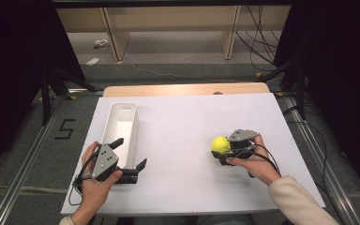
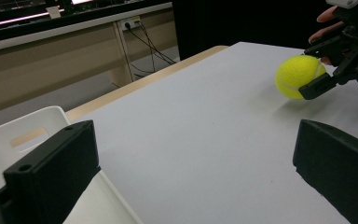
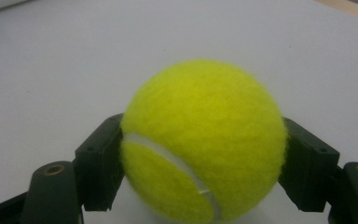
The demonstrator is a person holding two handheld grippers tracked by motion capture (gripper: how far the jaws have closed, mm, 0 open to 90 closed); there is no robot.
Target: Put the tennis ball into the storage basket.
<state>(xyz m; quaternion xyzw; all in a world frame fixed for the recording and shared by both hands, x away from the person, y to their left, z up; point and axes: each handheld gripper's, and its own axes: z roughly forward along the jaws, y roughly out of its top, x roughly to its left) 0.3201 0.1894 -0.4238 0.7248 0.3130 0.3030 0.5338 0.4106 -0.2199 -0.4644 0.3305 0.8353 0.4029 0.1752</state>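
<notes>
Yellow tennis ball (image 1: 220, 144), at four o'clock on the table (image 1: 178, 140), sits clamped by our right gripper (image 1: 225, 152); left gripper (image 1: 131, 157) gapes empty. Transfer to the white bin (image 1: 122, 124), ten o'clock, remains.

Lab: black curtains (image 1: 9, 56), floor cables (image 1: 262, 42), alu rails (image 1: 23, 168).

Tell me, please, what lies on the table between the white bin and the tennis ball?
Nothing: the high view shows bare white table between the bin and the ball, which sits between the right gripper jaws.
</notes>
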